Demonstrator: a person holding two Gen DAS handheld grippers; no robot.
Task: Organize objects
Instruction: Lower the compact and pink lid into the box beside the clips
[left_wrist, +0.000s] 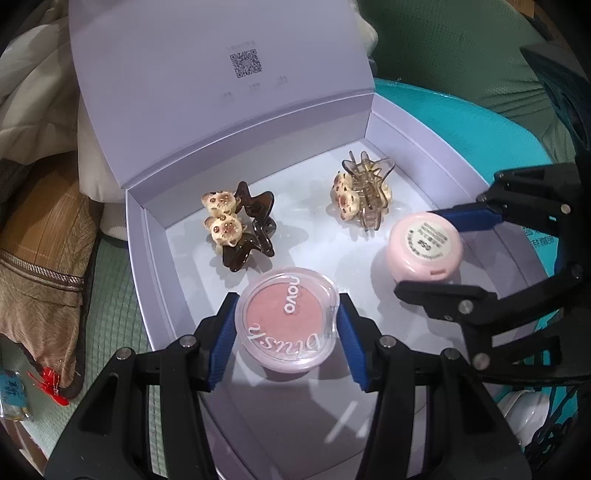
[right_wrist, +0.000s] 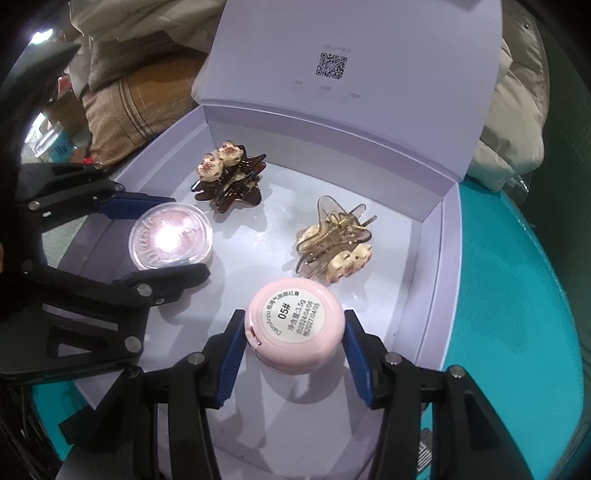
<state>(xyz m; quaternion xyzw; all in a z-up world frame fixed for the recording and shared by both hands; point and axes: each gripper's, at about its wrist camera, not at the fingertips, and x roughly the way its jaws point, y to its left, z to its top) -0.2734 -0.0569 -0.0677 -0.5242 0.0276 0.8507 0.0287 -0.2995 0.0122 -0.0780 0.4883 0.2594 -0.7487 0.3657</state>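
Lilac box (left_wrist: 155, 236): open, lid up, on my teal seat (left_wrist: 509, 147).
Brown clip (left_wrist: 240, 225): in box, back left.
Clear clip (left_wrist: 364, 194): in box, back right.
Blush pot (left_wrist: 288, 323): my left gripper (left_wrist: 286, 341) squeezes it.
Pink pot (right_wrist: 295, 325): my right gripper (right_wrist: 293, 347) squeezes it, upside down, over the box.

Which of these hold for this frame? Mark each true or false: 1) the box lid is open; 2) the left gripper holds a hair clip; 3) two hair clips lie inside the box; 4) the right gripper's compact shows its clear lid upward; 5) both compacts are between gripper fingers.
1) True. The lid of the lilac box stands open.
2) False. The left gripper is shut on the clear-lidded blush compact.
3) True. The dark brown hair clip and the translucent hair clip lie inside.
4) False. The pink compact in the right gripper shows a printed sticker upward.
5) True.
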